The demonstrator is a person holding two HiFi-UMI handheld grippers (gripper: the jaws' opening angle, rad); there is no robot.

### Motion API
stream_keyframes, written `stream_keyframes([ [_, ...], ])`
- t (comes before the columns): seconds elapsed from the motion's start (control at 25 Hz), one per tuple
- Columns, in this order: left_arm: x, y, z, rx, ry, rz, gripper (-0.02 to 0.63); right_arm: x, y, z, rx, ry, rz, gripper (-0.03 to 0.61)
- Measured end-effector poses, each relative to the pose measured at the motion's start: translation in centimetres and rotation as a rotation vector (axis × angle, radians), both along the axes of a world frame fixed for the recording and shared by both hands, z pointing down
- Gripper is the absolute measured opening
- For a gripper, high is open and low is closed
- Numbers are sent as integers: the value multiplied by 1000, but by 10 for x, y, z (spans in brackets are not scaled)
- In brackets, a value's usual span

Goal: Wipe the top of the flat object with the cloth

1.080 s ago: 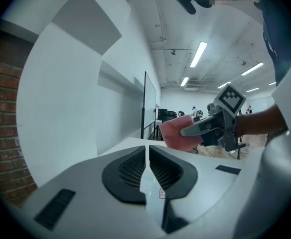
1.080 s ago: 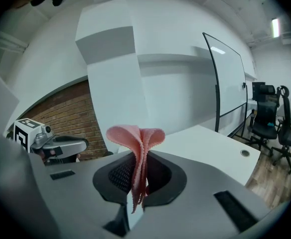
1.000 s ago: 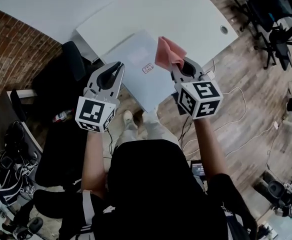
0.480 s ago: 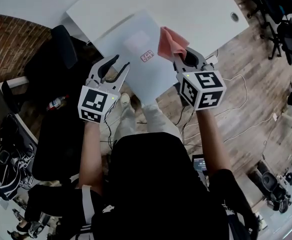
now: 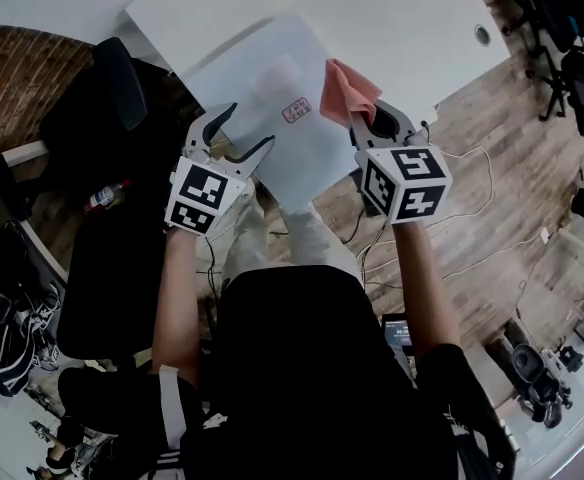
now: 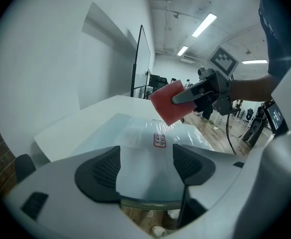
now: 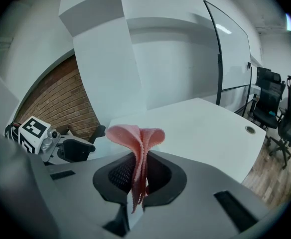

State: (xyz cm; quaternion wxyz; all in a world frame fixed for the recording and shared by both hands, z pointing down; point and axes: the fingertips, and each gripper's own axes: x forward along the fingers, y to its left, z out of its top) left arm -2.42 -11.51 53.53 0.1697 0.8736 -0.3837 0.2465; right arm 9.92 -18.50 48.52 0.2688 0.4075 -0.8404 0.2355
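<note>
L gripper jaws wide, just been opening, flat object near edge between them, pads not pressing; R gripper clamps pink cloth over obj's right side; obj on white table, near corner overhanging

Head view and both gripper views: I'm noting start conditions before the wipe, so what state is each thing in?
Pink cloth: bunched, clamped upright.
Pale flat film-wrapped panel with a red label: lying flat, near end overhanging the white table.
Left gripper: open, jaws have just been opening; the panel's near edge shows in the gap, unpressed.
Right gripper: shut on the pink cloth.
</note>
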Motion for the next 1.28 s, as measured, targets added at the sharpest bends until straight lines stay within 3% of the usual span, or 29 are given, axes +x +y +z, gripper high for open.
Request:
stream_keyframes([
  [0.36,4,16,37,-45,-137,48,359,0,4,15,-31,12,-7,46],
  [0.96,2,17,42,-51,-116,37,364,4,-3,20,-30,53,-35,46],
  [1.28,4,17,42,-42,-118,40,364,-20,-31,16,18,85,-107,46],
])
